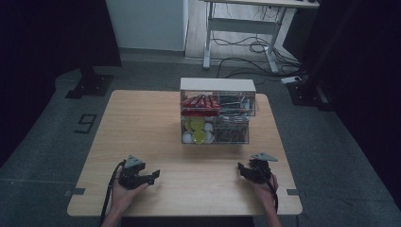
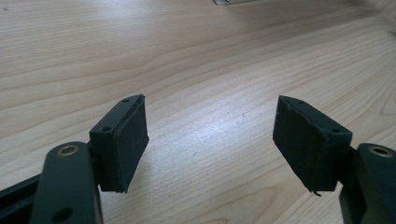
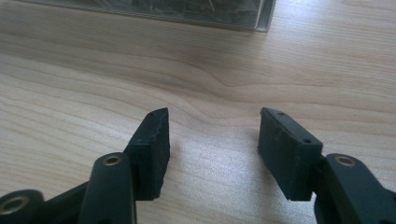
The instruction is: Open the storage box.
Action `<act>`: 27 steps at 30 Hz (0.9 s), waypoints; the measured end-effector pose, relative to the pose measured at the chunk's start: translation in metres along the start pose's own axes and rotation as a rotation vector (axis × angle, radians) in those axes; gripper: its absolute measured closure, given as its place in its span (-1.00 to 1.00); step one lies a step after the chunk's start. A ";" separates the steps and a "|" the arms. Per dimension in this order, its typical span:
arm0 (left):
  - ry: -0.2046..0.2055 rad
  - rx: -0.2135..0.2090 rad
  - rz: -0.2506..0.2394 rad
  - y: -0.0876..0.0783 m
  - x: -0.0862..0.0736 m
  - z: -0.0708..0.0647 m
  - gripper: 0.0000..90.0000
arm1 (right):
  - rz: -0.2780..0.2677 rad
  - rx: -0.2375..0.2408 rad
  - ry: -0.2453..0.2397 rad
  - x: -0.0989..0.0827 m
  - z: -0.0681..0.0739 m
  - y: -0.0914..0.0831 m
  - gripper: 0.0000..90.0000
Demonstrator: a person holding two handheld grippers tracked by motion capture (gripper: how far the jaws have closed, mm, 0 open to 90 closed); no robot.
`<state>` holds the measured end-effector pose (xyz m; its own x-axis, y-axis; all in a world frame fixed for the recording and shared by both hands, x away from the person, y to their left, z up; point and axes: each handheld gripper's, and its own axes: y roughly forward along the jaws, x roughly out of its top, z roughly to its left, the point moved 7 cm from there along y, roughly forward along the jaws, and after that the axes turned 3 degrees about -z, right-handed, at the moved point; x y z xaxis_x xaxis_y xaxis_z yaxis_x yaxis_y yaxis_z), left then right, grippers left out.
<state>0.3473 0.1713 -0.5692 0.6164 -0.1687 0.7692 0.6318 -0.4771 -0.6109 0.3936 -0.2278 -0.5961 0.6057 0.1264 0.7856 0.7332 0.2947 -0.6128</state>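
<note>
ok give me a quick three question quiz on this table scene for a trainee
1. True or false: the left gripper is clamped on a drawer of the clear drawer organizer.
2. Multiple choice: what shows in the organizer's lower left drawer? A) red packets B) yellow and white round pieces C) blue pens
3. Short answer: what lies between the right gripper pads?

Key
1. False. In the left gripper view its jaws stand apart over the wooden table, holding nothing.
2. B. The red packets sit in the upper left drawer.
3. Nothing but bare table; the jaws are open and the organizer stands farther off.
</note>
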 end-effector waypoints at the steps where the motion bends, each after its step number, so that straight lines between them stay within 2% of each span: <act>1: -0.001 0.002 0.000 0.000 0.000 0.001 -0.41 | 0.001 0.008 0.001 0.000 0.000 0.000 -0.01; 6: -0.005 0.005 0.004 -0.001 -0.002 0.001 -0.41 | -0.022 0.032 0.004 0.004 0.000 -0.006 0.10; 13: -0.007 0.005 -0.010 -0.005 0.001 0.002 -0.41 | -0.070 0.032 -0.002 0.012 0.000 -0.016 0.22; 14: -0.009 0.007 -0.014 -0.005 0.001 0.002 -0.41 | -0.087 0.033 -0.012 0.014 0.001 -0.020 0.34; 16: -0.011 0.007 -0.017 -0.006 0.002 0.002 -0.41 | -0.089 0.034 -0.016 0.014 0.001 -0.021 0.38; 17: -0.009 0.008 -0.016 -0.007 0.002 0.002 -0.41 | -0.102 0.036 -0.022 0.016 0.001 -0.024 0.51; 27: -0.002 0.014 -0.006 -0.006 0.001 0.001 -0.41 | -0.164 0.077 -0.023 0.025 0.009 -0.035 0.90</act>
<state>0.3447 0.1750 -0.5647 0.6137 -0.1637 0.7724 0.6419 -0.4661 -0.6088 0.3801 -0.2264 -0.5538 0.4725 0.0920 0.8765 0.7952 0.3842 -0.4690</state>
